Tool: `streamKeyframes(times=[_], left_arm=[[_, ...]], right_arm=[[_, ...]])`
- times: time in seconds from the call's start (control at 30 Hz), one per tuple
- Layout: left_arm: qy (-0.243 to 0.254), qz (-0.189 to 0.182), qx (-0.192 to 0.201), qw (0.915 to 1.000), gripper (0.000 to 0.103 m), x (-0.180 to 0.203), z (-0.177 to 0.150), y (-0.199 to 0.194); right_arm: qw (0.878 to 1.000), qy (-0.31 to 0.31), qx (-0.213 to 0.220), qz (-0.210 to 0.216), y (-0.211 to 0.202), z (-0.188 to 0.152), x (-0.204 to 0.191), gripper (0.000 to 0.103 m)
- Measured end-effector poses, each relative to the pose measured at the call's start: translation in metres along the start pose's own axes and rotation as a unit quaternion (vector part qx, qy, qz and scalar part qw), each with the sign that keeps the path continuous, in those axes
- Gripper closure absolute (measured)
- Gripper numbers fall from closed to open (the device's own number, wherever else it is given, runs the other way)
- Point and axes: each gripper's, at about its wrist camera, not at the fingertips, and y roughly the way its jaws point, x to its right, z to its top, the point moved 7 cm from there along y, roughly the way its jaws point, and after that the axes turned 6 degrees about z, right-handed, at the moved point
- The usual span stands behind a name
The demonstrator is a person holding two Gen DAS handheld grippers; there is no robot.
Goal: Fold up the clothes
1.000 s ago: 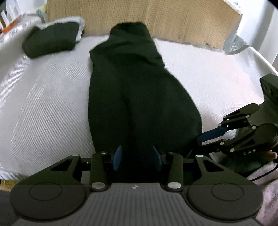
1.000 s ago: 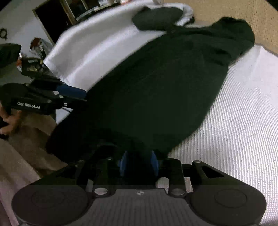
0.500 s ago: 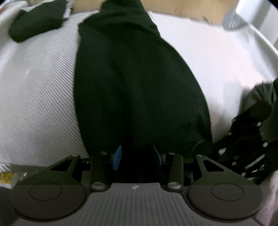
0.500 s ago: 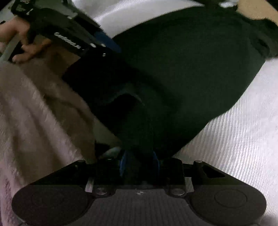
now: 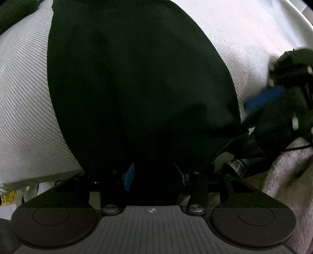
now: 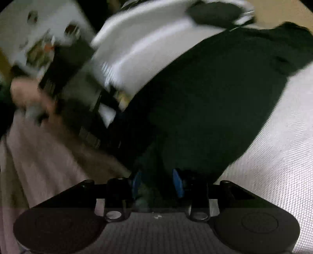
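Observation:
A dark green garment (image 5: 137, 78) lies lengthwise on the white woven cover (image 5: 23, 97). My left gripper (image 5: 154, 173) is shut on the garment's near edge, and dark cloth fills the gap between its blue pads (image 5: 130, 176). In the same view my right gripper (image 5: 273, 101) sits at the garment's right corner, blurred. The right wrist view is motion-blurred. There the garment (image 6: 215, 97) runs up to the right, and my right gripper (image 6: 156, 179) is shut on its near edge. My left gripper (image 6: 64, 78) and a hand (image 6: 23, 93) appear as a smear on the left.
A second dark folded piece (image 6: 215, 11) rests at the far end of the cover. A pinkish fleece sleeve (image 5: 289, 185) lies by the near edge, seen again as the fleece (image 6: 39, 160). Cluttered furniture (image 6: 39, 39) stands beyond the cover's left side.
Both grippers have moved forward over the cover with the garment's near edge held. The garment's far end has left the left view. The right view has swung and blurred.

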Motion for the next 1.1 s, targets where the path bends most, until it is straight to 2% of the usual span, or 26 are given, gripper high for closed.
streamKeyframes(times=[0.07,0.13,0.27,0.37,0.47,0.53,0.6,0.77,0.9,0.93,1.1], left_arm=[[0.003,0.003,-0.005,1.0000,0.055,0.001,-0.002,0.001],[0.005,0.007,-0.012,0.9999,0.055,0.001,-0.005,0.002],[0.015,0.016,-0.039,0.9990,0.055,0.004,-0.015,0.006],[0.019,0.018,-0.059,0.9980,0.055,0.007,-0.021,0.007],[0.012,0.013,-0.064,0.9978,0.055,0.007,-0.024,0.007],[0.005,0.015,-0.058,0.9982,0.055,0.006,-0.024,0.006],[-0.001,0.018,-0.048,0.9987,0.055,0.004,-0.024,0.004],[-0.027,0.016,-0.019,0.9993,0.055,-0.003,-0.022,-0.003],[-0.034,0.012,-0.010,0.9993,0.055,-0.004,-0.023,-0.004],[-0.035,0.012,-0.009,0.9993,0.055,-0.004,-0.023,-0.004],[-0.034,0.010,-0.003,0.9994,0.054,-0.005,-0.027,-0.006]], right_arm=[[0.999,0.030,0.017,-0.016,0.008,0.009,0.015,0.062],[0.999,0.045,0.009,-0.022,0.021,0.011,0.024,0.064],[0.993,0.074,-0.087,0.004,0.051,-0.018,0.022,0.064],[0.980,0.110,-0.164,0.012,0.067,-0.049,0.024,0.062],[0.979,0.132,-0.154,0.014,0.063,-0.048,0.028,0.062],[0.980,0.136,-0.144,0.012,0.058,-0.043,0.029,0.062],[0.985,0.113,-0.131,0.009,0.049,-0.038,0.024,0.062],[0.986,0.133,-0.101,0.000,0.047,-0.039,0.037,0.062],[0.986,0.149,-0.076,-0.007,0.044,-0.040,0.048,0.062],[0.985,0.151,-0.079,-0.009,0.047,-0.041,0.049,0.061],[0.973,0.136,-0.186,-0.032,0.090,-0.062,0.041,0.061]])
